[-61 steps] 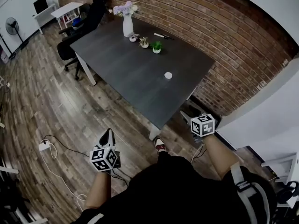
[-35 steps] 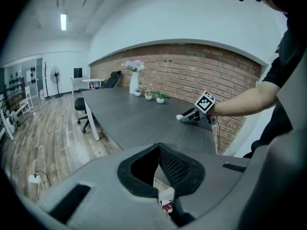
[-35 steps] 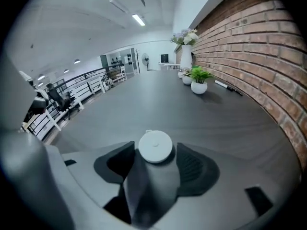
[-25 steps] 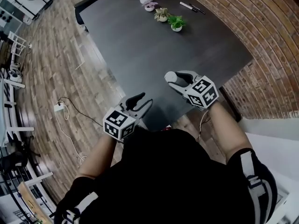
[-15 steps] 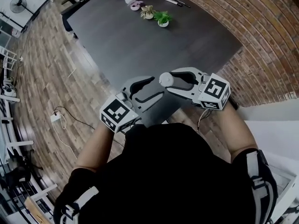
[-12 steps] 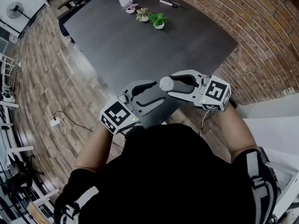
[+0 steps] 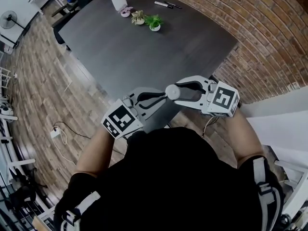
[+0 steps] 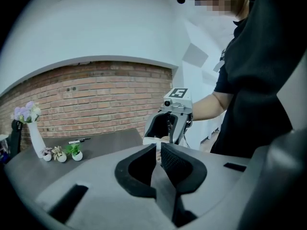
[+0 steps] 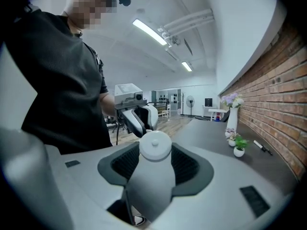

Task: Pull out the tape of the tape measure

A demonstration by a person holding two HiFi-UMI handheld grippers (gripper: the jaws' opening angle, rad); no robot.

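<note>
Above the near edge of the dark bench (image 7: 144, 52), the right gripper (image 7: 179, 91) clamps a round white tape measure (image 9: 155, 145) while the left gripper (image 7: 161, 98) is closing narrowly on its pale tape tip (image 8: 157, 153).

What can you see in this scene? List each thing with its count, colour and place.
table: one, dark grey, beside the brick wall
vase: one, white, holding flowers, table's far end
potted plants: three, small, white pots, beside the vase
markers: two, black and white, far end near the wall
power strip: one, white, wooden floor, left
tape measure: one, white, round, clamped in the right gripper
right gripper: one, grey, shut on the tape measure
left gripper: one, grey, fingers closing at the tape measure's edge
</note>
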